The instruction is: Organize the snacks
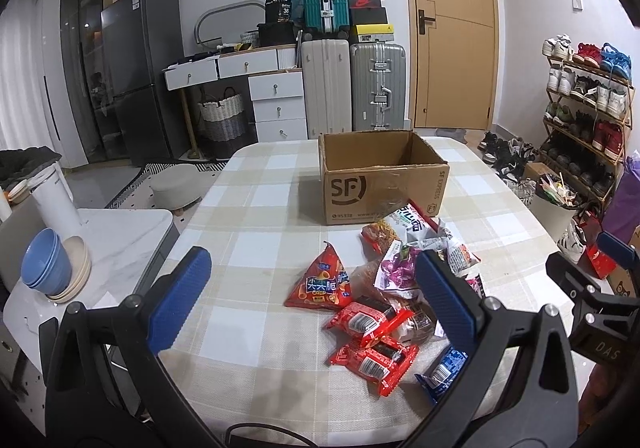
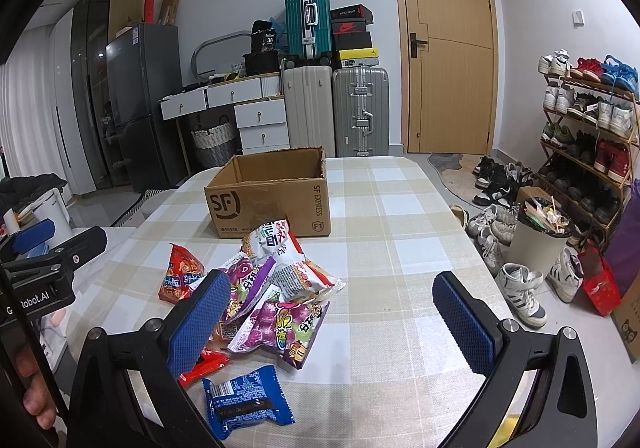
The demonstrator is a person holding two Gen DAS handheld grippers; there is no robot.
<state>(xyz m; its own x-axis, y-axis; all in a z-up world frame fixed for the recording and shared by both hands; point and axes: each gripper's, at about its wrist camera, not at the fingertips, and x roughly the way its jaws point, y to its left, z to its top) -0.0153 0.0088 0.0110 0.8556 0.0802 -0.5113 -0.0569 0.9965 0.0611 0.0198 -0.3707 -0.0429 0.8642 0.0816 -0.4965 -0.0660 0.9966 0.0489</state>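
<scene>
Crinkly snack packets (image 1: 384,288) overlap at the box's (image 1: 380,184) six o'clock; both jaws gape empty, risking a double grab.

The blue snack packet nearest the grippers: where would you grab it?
By a crimped end seam. The blue packet lies flat and alone on the table, so come from above with the right gripper, whose jaws are open, and pinch that thin edge.
</scene>
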